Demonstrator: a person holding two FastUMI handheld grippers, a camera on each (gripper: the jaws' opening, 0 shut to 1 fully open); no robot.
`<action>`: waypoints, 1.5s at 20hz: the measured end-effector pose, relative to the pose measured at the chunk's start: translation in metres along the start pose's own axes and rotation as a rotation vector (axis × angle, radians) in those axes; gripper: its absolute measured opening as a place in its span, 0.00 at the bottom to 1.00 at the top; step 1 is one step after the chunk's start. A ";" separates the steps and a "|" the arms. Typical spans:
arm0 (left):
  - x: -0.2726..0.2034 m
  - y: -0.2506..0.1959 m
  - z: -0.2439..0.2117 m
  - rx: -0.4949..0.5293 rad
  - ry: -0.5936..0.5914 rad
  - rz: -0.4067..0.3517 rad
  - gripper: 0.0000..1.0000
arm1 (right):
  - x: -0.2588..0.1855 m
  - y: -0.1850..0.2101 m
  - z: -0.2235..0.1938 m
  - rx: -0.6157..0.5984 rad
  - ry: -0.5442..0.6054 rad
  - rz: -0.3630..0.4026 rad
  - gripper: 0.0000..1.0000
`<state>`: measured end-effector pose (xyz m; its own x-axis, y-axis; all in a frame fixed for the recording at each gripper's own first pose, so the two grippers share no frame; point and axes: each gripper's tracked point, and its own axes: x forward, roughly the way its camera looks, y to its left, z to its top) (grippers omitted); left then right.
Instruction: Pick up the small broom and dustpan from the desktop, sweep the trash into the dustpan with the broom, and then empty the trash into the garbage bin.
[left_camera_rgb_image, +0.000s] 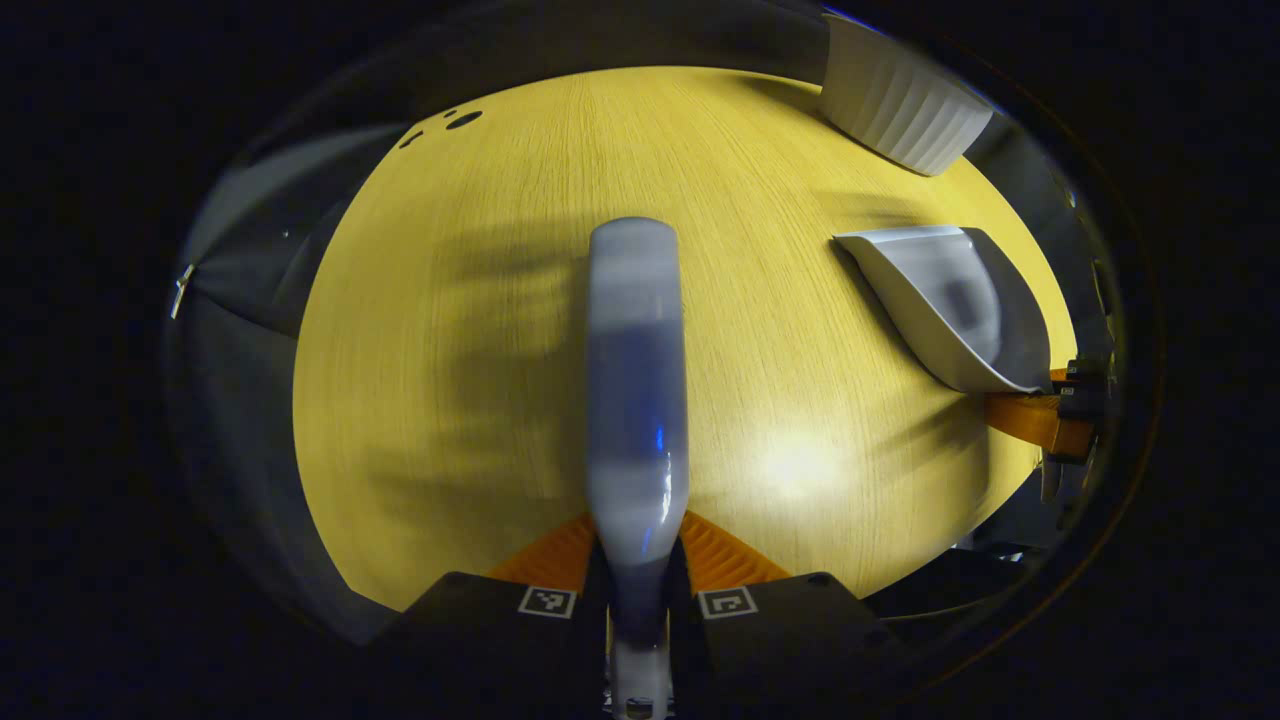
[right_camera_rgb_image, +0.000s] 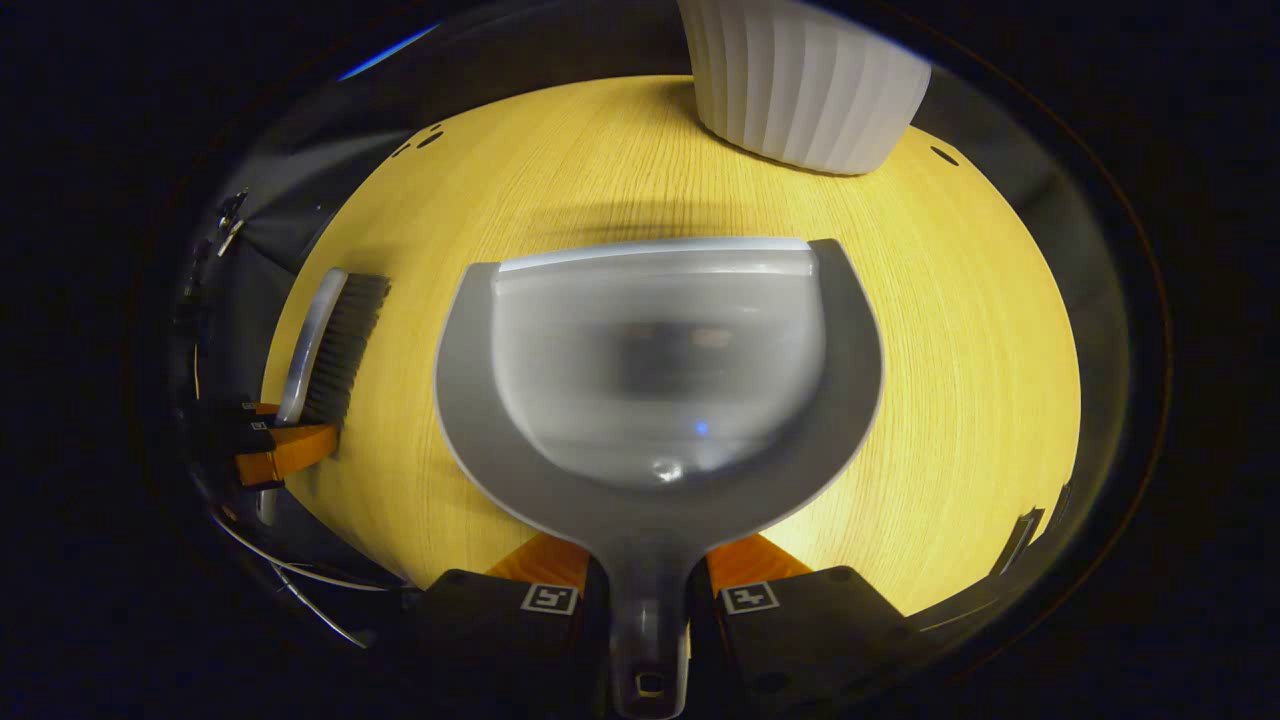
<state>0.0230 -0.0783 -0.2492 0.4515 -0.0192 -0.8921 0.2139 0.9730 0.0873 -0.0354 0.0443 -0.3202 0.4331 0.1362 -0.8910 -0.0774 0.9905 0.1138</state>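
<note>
I had my left fingers (left_camera_rgb_image: 637, 560) pinching the broom (left_camera_rgb_image: 636, 380), right fingers (right_camera_rgb_image: 648, 580) pinching the dustpan (right_camera_rgb_image: 660, 360); next, tipping into the bin (right_camera_rgb_image: 805, 85) at twelve o'clock.

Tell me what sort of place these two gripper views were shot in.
Probably a staged desktop in a recording booth, not a lived-in room. A pale wooden desk carries little besides a ribbed white garbage bin, while the dustpan and small broom are held above it, and dark cloth surrounds the desk's edge.
</note>
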 end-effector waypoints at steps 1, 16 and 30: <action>-0.002 -0.001 -0.001 0.001 -0.002 0.002 0.30 | -0.002 0.002 0.002 -0.001 -0.008 0.013 0.30; -0.095 -0.013 0.030 -0.105 -0.219 -0.073 0.98 | -0.120 0.020 0.050 0.004 -0.263 0.111 0.99; -0.349 -0.020 0.063 -0.200 -1.133 0.047 0.96 | -0.316 0.041 0.094 -0.086 -0.988 0.048 0.99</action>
<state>-0.0840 -0.1052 0.0883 0.9964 -0.0789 0.0300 0.0804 0.9954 -0.0521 -0.0907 0.0438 0.0071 0.9787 0.1702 -0.1151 -0.1625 0.9840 0.0733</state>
